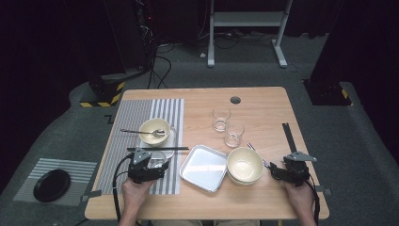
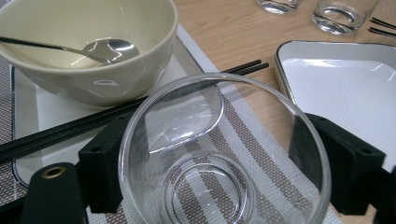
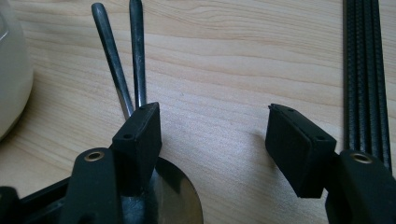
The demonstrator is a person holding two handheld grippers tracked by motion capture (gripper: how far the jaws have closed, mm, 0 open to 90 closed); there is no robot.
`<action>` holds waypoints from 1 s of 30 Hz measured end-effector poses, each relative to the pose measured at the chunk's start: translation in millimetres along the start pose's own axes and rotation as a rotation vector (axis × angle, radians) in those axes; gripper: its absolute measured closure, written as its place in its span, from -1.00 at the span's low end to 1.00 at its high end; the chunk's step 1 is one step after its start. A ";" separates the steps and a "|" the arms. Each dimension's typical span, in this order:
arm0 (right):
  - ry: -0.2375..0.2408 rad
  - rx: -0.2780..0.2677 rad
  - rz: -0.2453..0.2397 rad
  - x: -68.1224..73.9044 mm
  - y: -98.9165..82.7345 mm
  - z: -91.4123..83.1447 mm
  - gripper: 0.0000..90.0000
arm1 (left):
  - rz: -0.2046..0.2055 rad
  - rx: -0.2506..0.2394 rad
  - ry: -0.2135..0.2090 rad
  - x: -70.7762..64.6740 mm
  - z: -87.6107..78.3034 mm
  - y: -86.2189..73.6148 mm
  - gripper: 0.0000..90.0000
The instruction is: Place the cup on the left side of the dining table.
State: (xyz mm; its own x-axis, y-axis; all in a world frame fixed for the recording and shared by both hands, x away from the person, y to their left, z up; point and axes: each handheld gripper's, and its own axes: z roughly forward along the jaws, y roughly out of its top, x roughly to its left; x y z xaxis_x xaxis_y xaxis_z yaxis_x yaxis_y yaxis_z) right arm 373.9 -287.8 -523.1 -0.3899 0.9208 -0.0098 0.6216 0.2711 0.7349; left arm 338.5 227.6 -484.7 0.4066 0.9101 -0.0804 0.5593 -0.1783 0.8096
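A clear glass bowl (image 2: 219,154) stands on the striped placemat (image 1: 127,122) at the table's front left. My left gripper (image 2: 224,163) is shut on it, one black jaw against each side of its rim. From above, the left gripper (image 1: 157,167) sits just below the black chopsticks (image 1: 157,149). My right gripper (image 3: 215,130) is open over bare wood at the front right, with nothing between its jaws. Two thin metal cutlery handles (image 3: 112,60) run out from under its left jaw. In the high view the right gripper (image 1: 276,172) points at the stacked cream bowls (image 1: 244,165).
A cream bowl (image 1: 154,129) holding a spoon (image 2: 109,46) rests on a white square plate beyond the chopsticks (image 2: 70,126). A white tray (image 1: 203,168) lies mid-table and two glasses (image 1: 220,117) stand behind it. A black strip (image 3: 369,70) lies near the right edge.
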 end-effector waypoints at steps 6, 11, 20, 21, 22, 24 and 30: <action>0.001 0.001 -0.002 -0.1 0.0 -0.1 -0.20 | 0.001 -0.003 -0.001 0.0 0.1 -0.2 -0.60; 0.000 0.000 0.000 0.0 0.0 0.0 -0.20 | 0.004 0.002 -0.010 0.8 0.6 0.8 -0.61; 0.000 0.000 0.000 0.0 0.0 0.0 -0.20 | -0.019 0.010 -0.007 -0.3 3.6 -1.5 -0.62; 0.000 0.000 0.000 0.0 0.0 0.0 -0.20 | -0.019 0.010 -0.007 -0.3 3.6 -1.5 -0.62; 0.000 0.000 0.001 0.0 0.0 0.0 -0.20 | -0.005 0.029 -0.001 0.3 3.2 -0.9 -0.63; 0.000 0.000 0.001 0.0 0.0 0.0 -0.20 | 0.010 0.024 -0.005 1.2 2.0 -0.6 -0.62; 0.001 0.001 0.004 0.1 0.0 0.0 -0.20 | -0.008 0.013 0.001 0.0 -0.1 -0.2 -0.62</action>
State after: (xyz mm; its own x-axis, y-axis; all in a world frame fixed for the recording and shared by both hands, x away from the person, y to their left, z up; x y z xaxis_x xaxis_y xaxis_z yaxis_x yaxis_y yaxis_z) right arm 373.8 -287.6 -523.1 -0.3879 0.9217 -0.0060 0.6237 0.2673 0.7345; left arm 338.3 227.6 -484.9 0.4008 0.9121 -0.0863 0.5716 -0.1753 0.8015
